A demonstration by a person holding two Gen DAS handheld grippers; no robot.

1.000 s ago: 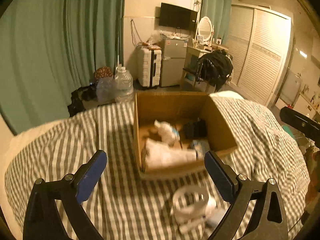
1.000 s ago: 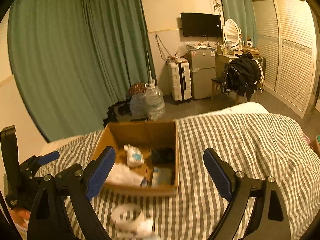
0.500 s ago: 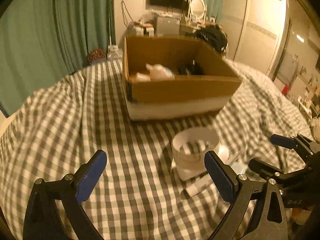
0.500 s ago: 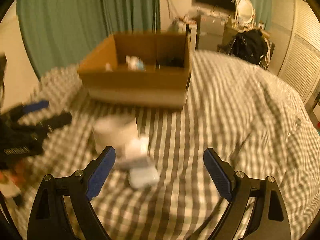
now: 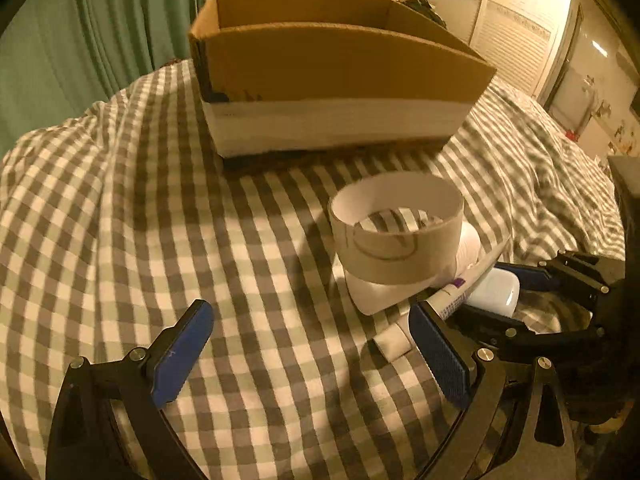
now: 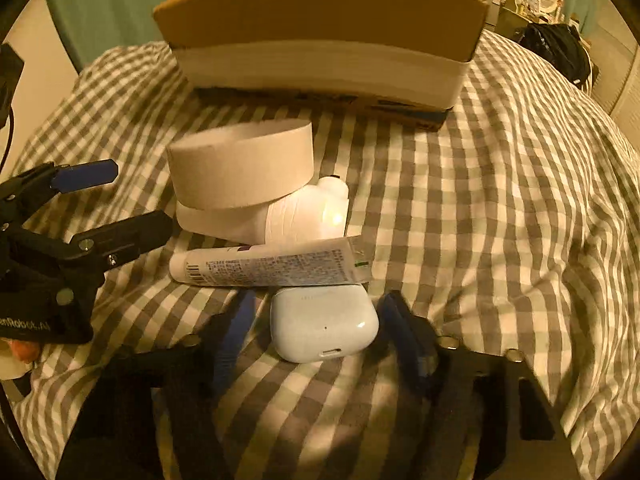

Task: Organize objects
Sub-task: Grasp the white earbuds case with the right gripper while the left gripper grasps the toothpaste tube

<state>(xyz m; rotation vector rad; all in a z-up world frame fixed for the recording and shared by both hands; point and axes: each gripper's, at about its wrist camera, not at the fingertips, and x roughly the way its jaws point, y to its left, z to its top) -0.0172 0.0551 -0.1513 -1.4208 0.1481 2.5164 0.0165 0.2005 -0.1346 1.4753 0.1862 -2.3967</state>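
Observation:
A cardboard box (image 5: 332,68) stands on the checked bedspread, also in the right wrist view (image 6: 320,28). In front of it lies a white paper ring (image 5: 396,228) (image 6: 240,168) on a white bottle (image 6: 296,216), with a white tube (image 6: 264,268) (image 5: 456,300) and a white earbud case (image 6: 324,324) (image 5: 494,292). My right gripper (image 6: 316,324) is open, its blurred fingers on either side of the earbud case, apart from it. My left gripper (image 5: 312,344) is open and empty, low over the bedspread just left of the pile.
The checked bedspread (image 5: 120,208) spreads around the box on all sides. Green curtains (image 5: 80,20) hang behind at the left. A wardrobe (image 5: 516,32) and a dark bag (image 6: 560,48) are at the right.
Both grippers have dropped low and forward toward the pile in front of the box. The right gripper's fingers now flank the earbud case and have narrowed.

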